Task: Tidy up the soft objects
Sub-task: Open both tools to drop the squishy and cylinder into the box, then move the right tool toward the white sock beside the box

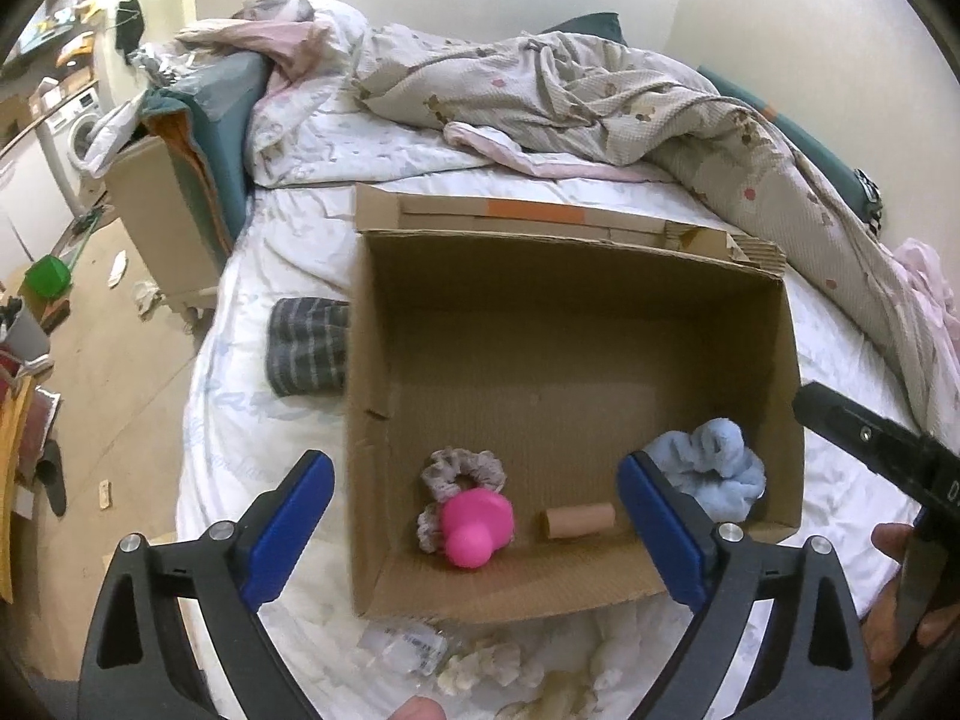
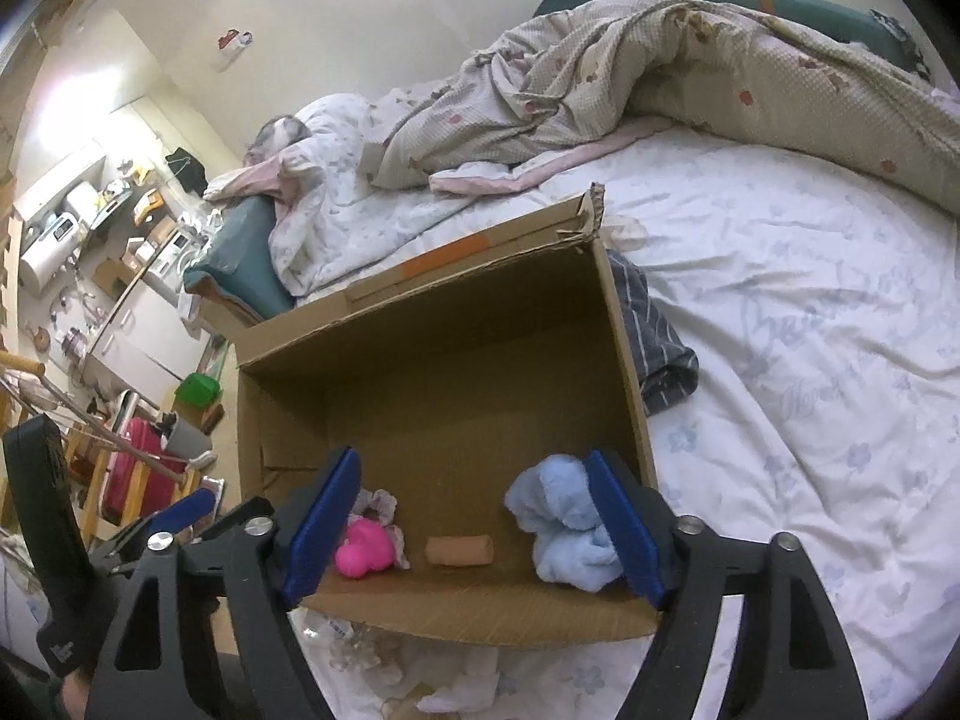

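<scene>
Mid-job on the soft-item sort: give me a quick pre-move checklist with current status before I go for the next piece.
1. Left gripper open and empty: ok.
2. Right gripper open and empty: ok; the blue fluffy cloth lies by its right finger, not clamped.
3. Cardboard box open, with free floor at the back: ok.
4. Already inside: pink toy, scrunchie, small tan roll, blue cloth: ok.
5. Striped gray cloth outside the box, on the bed: not ok, still to sort.
6. Pale soft items in front of the box: cannot tell what they are.
</scene>
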{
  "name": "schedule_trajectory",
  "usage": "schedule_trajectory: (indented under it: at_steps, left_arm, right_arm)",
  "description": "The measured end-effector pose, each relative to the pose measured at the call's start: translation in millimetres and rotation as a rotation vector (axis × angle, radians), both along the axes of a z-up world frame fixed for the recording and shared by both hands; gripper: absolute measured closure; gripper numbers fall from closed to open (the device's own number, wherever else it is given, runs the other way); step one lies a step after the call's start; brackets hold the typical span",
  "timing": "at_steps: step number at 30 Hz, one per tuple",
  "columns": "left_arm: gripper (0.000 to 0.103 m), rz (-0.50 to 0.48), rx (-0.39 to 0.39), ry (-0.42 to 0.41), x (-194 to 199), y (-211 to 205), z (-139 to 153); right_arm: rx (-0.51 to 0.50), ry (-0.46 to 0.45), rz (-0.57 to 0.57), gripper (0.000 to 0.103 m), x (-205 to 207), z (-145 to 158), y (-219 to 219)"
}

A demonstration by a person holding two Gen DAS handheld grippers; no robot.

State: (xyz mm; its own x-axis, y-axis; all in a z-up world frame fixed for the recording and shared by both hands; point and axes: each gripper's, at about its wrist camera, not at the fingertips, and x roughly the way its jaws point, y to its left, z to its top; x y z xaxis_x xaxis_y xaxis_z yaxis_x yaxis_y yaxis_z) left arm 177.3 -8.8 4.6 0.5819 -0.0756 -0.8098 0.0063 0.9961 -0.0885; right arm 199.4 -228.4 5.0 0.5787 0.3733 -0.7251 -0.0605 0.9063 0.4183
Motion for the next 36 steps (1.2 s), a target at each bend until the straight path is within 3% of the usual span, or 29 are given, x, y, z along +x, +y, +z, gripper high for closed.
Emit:
schedule_trajectory:
  at_steps: [22, 36]
  left_arm:
    - [0.008, 0.054, 0.045, 0.049, -68.9, 16.7, -6.1]
    - [0.008, 0.072, 0.054, 0.106, -106.6, 22.2, -19.1]
  right_arm:
    - [-0.071, 0.053, 0.046, 0.017, -53.8, -4.2, 11.8]
    - [-0.031, 0.126, 0.024, 0.016, -91.4, -18.3, 10.4]
